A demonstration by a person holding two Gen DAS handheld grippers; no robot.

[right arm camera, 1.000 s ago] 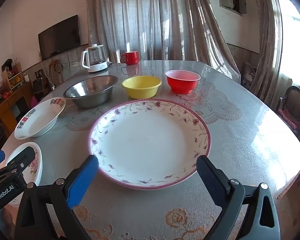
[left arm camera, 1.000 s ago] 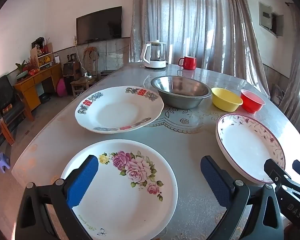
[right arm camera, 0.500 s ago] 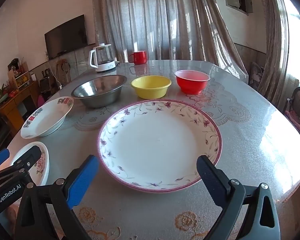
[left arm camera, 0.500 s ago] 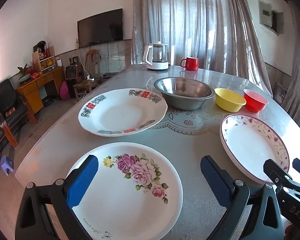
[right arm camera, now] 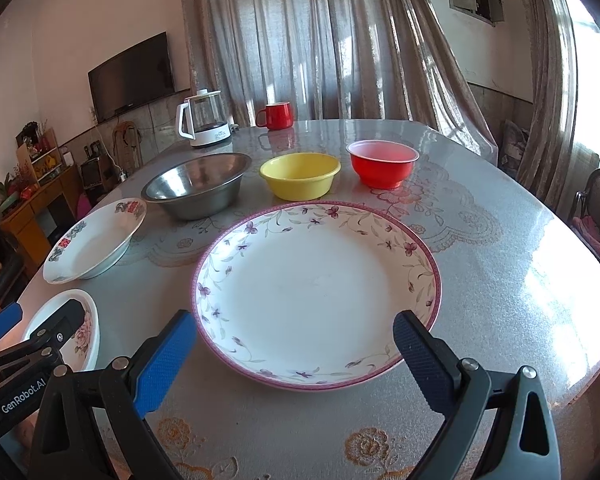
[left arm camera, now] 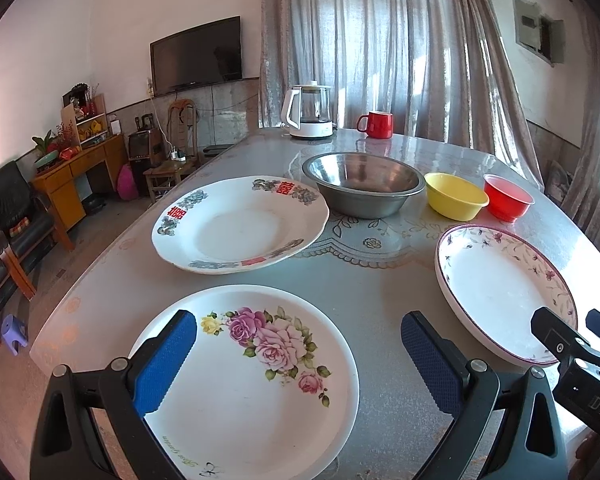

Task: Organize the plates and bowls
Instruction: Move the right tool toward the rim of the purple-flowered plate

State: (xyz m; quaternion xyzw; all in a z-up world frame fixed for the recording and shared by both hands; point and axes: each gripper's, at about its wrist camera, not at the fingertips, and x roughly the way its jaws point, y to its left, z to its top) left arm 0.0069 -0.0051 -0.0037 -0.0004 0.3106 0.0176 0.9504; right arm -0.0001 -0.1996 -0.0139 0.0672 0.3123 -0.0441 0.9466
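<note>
A rose-print plate (left arm camera: 252,380) lies at the table's near edge, under my open, empty left gripper (left arm camera: 300,356). A plate with red characters (left arm camera: 240,224) sits beyond it. A purple-rimmed floral plate (right arm camera: 316,292) lies just ahead of my open, empty right gripper (right arm camera: 296,352); it also shows in the left wrist view (left arm camera: 504,288). Behind stand a steel bowl (right arm camera: 198,188), a yellow bowl (right arm camera: 300,176) and a red bowl (right arm camera: 382,162). The left gripper shows at the right wrist view's left edge, but its fingertips are cut off.
A white kettle (right arm camera: 202,122) and a red mug (right arm camera: 276,115) stand at the far end of the table (right arm camera: 480,272). A chair (right arm camera: 598,208) stands to the right. A wooden desk (left arm camera: 72,176) and a stool (left arm camera: 14,332) are on the left floor.
Both wrist views have risen and pulled back slightly, so the plates sit lower and farther in view. Both grippers remain open. No dish has moved.
</note>
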